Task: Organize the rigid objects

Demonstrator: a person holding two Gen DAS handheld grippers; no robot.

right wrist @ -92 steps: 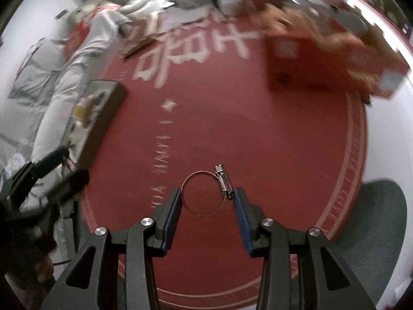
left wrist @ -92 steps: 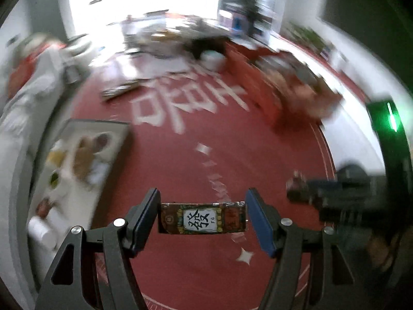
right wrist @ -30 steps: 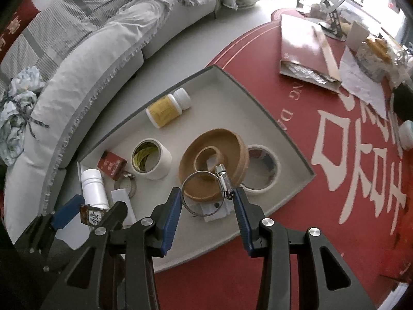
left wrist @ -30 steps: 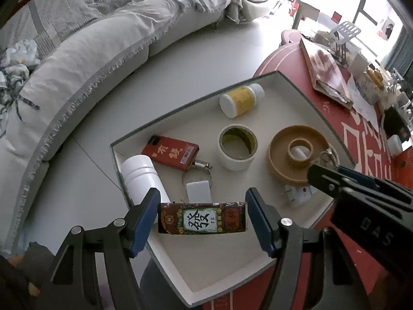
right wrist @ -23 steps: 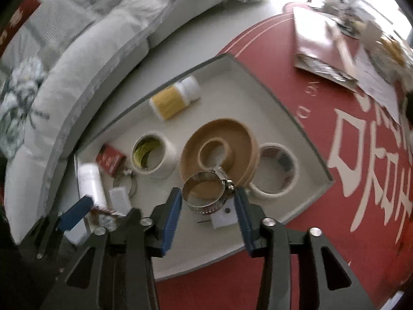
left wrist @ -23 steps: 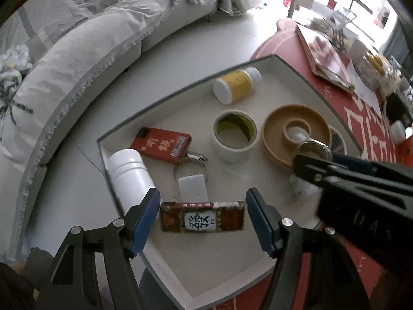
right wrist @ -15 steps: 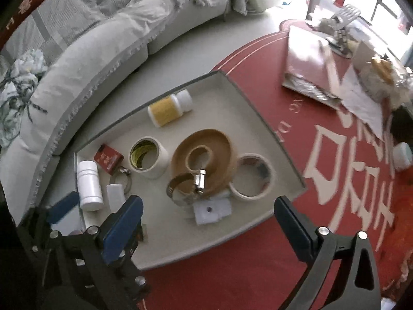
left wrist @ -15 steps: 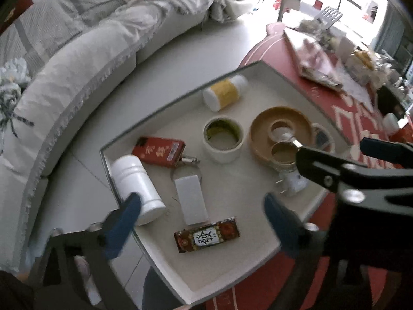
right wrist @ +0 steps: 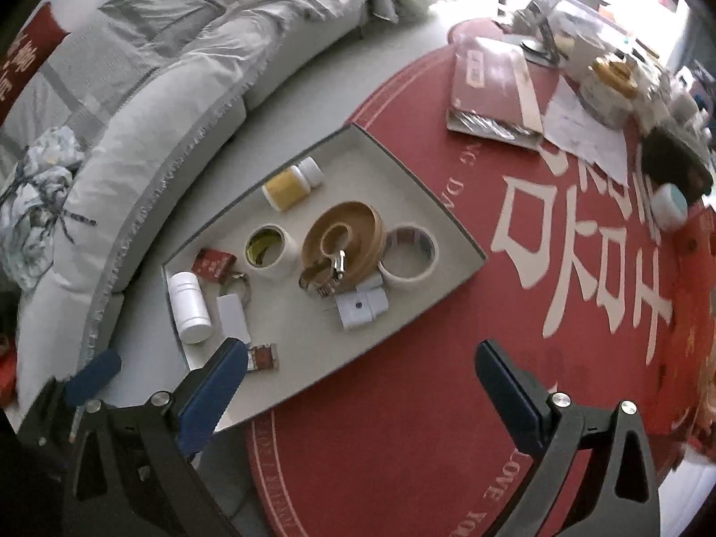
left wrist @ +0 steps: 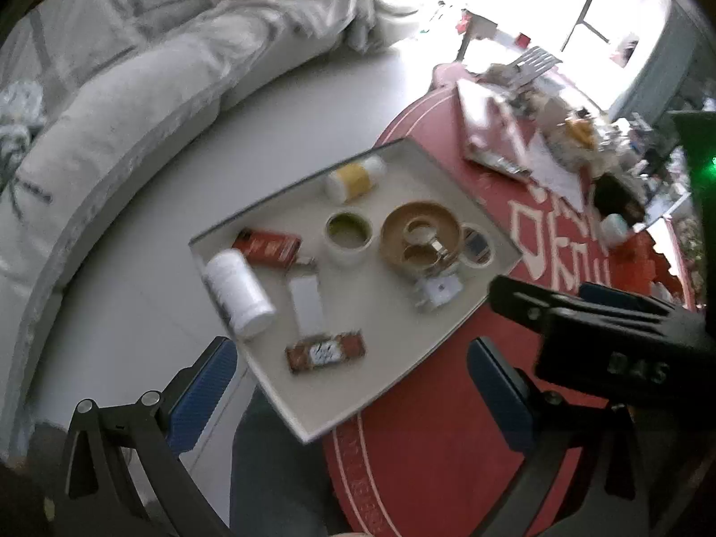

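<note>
Both grippers are empty w/ jaws wide apart: the left gripper (left wrist: 353,385) hangs above the near edge of the tray (right wrist: 452,228), and the right gripper (right wrist: 362,385) hangs above the red rug (right wrist: 447,402) just beside the tray. The tray sits partly on the rug and partly on the pale floor, near the gray sofa (right wrist: 147,103). The stuff to tidy lies inside the tray. The mahjong-print box (left wrist: 325,351) lies flat near the tray's near edge; it is small, brown-red, w/ a white patch in the middle. It looks stiff and light, so I'd pinch it across its short sides. The metal hose clamp (right wrist: 323,276) leans on the front rim of the tan ring-shaped dish (right wrist: 344,237). It is a thin shiny hoop w/ a little screw block; prob. light, hard and slippery, so it's best to grab the band near the screw. The white bottle (right wrist: 189,307) and the yellow bottle (right wrist: 291,188) lie on their sides & could roll. Two tape rolls, one w/ a yellow-green inside (right wrist: 268,250) and one pale (right wrist: 409,255), lie flat beside the dish; they'd be easy to hold by the rim. A red box (left wrist: 268,246), a white flat block (left wrist: 306,308) and a white plug-like thing (right wrist: 360,306) lie there too.
</note>
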